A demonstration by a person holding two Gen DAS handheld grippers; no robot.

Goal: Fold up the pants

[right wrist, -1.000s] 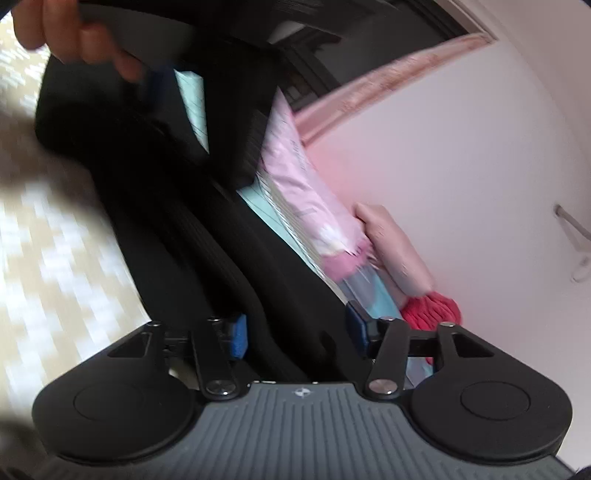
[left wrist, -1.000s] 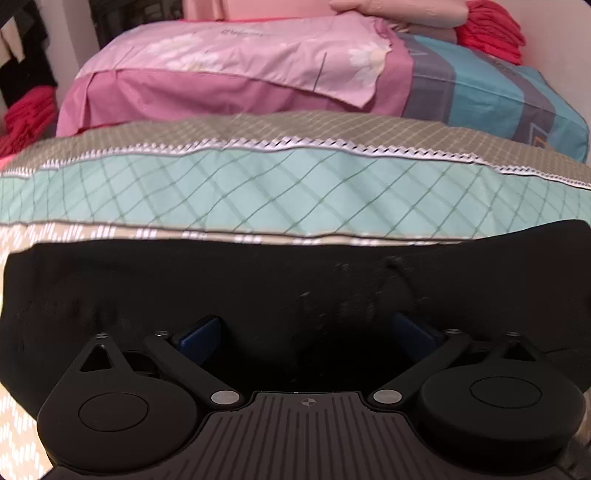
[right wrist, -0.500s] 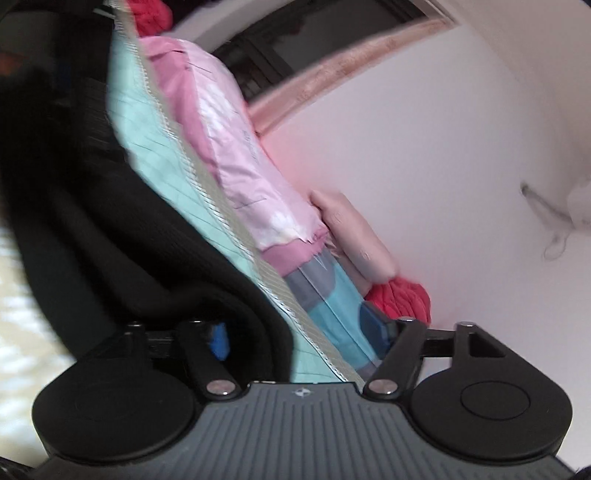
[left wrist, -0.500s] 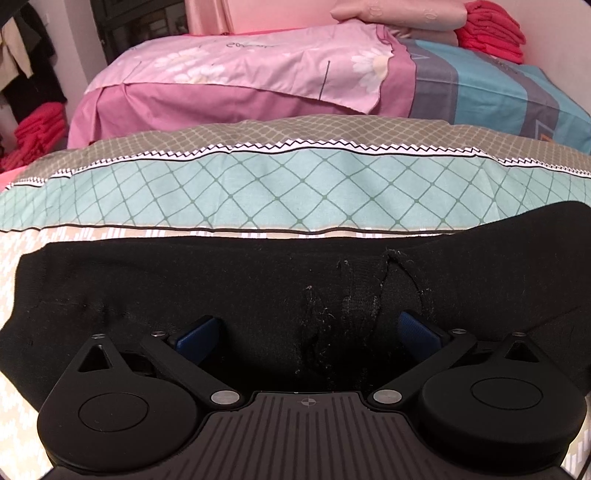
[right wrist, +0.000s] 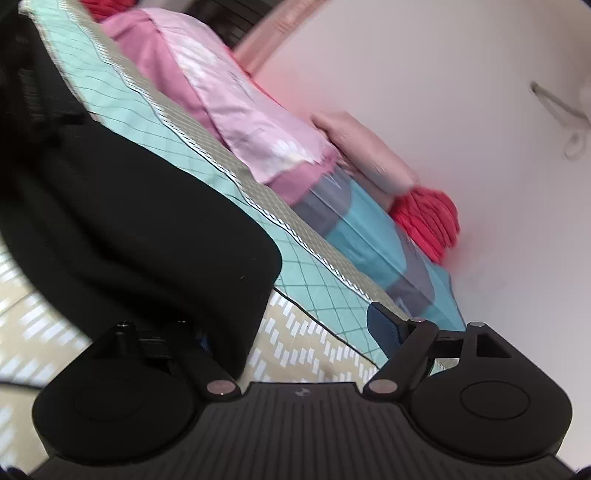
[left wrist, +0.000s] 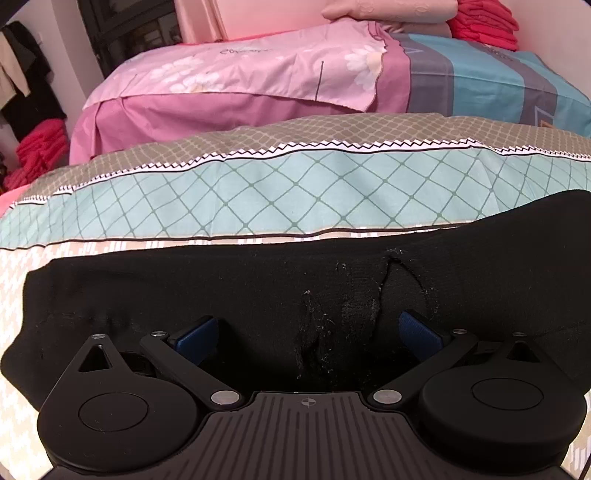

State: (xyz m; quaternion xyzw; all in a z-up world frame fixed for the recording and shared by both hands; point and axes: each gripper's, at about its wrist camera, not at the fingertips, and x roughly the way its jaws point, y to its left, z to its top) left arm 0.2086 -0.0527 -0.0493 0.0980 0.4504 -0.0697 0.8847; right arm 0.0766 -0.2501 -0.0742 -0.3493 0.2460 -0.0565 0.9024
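Left wrist view: the bed (left wrist: pixel 258 192) fills the frame, and the black pants (left wrist: pixel 184 288) lie flat across its beige-patterned strip, just on the near side of the teal diamond band (left wrist: pixel 295 199).
Bed: compared with a second ago more of the teal band shows beyond the pants, and the camera sits a little higher and farther back from that band.
Pants: one second ago they hung in the air in the right wrist view, draped from the right claw; now they are down on the bed, a rounded folded edge (right wrist: pixel 258 258) resting beside the teal band.
Left claw (left wrist: pixel 306 332): spread wide over the cloth, as it was a second ago; its blue pads (left wrist: pixel 194 338) sit apart with the linty seam of the pants between them, gripping nothing.
Right claw (right wrist: pixel 291 332): spread; half a second ago cloth ran between its pads, now the right pad stands clear over the bed while the fabric covers the left one.
Meaning for the task: I judge that a fold has just been laid and released; smoothing or a further fold remains.
Pillows (left wrist: pixel 388 9): stacked at the far end, well beyond the teal band.
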